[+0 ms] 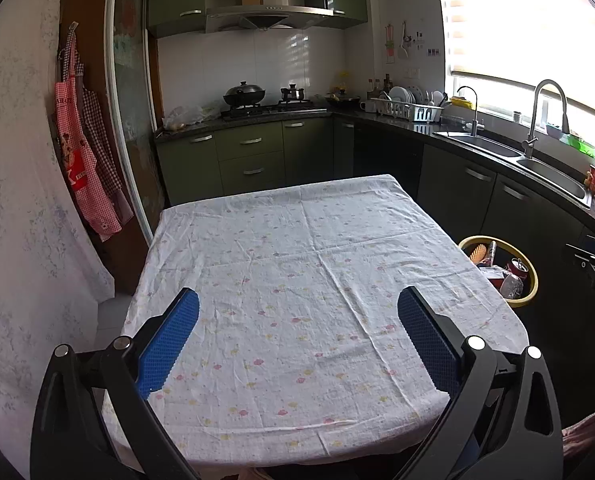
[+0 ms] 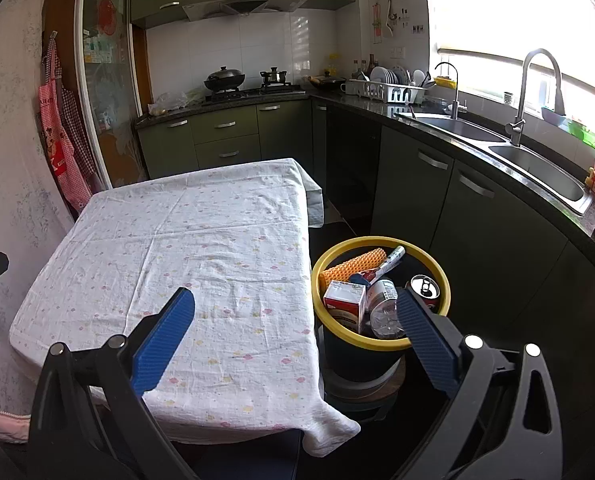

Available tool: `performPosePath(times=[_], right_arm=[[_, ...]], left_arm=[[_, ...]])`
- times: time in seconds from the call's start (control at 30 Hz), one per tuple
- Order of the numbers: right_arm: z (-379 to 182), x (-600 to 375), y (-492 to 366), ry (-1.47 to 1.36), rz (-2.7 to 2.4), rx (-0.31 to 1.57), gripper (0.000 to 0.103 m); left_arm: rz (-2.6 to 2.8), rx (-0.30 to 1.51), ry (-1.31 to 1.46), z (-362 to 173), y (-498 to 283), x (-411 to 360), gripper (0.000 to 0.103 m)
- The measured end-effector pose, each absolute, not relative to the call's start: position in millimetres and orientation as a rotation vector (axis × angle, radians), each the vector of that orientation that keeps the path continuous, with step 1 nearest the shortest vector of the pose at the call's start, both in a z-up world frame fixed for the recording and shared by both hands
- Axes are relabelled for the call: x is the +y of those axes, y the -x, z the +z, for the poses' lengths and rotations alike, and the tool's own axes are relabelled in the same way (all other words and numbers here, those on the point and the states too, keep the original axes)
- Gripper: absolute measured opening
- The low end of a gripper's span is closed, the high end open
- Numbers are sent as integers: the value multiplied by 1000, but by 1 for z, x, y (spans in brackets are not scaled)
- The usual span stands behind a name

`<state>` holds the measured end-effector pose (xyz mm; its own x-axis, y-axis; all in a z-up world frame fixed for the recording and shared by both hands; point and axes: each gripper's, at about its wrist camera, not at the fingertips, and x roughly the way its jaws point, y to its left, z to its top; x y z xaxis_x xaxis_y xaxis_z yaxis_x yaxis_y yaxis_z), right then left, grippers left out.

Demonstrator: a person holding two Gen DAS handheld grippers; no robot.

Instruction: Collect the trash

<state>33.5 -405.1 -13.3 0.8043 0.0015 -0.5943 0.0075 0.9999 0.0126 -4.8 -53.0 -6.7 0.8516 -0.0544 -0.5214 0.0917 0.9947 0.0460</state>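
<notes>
Both grippers hover above the bench with their blue-padded jaws spread wide and nothing between them. Left gripper (image 1: 297,334) sits over the near middle of the bench (image 1: 289,264), which is draped in a white cloth dotted with small pink and yellow flowers. Right gripper (image 2: 295,330) hangs over the bench's right edge, its left finger above the cloth and its right finger above the bin.

That yellow-rimmed bin (image 2: 379,344) stands on the floor just beside the bench's right side, and the trash lies inside it: an orange foam net (image 2: 353,266) against the far rim, a squeezed tube (image 2: 389,260) leaning next to it, a red and white carton (image 2: 345,300), a clear plastic bottle (image 2: 383,308) lying on its side, and a drink can (image 2: 424,286) upright at the right. From the left wrist view the bin (image 1: 527,276) shows partly behind the bench edge.

Dark green cabinets and a double sink (image 2: 537,164) run along the right wall.
</notes>
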Motion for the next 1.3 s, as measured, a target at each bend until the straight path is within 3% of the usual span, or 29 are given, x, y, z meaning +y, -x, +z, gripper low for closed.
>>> performPosePath(times=[1.3], right_arm=[[-17, -404, -34, -19, -3, 642, 96]], left_arm=[[-81, 557, -72, -13, 3, -55, 98]])
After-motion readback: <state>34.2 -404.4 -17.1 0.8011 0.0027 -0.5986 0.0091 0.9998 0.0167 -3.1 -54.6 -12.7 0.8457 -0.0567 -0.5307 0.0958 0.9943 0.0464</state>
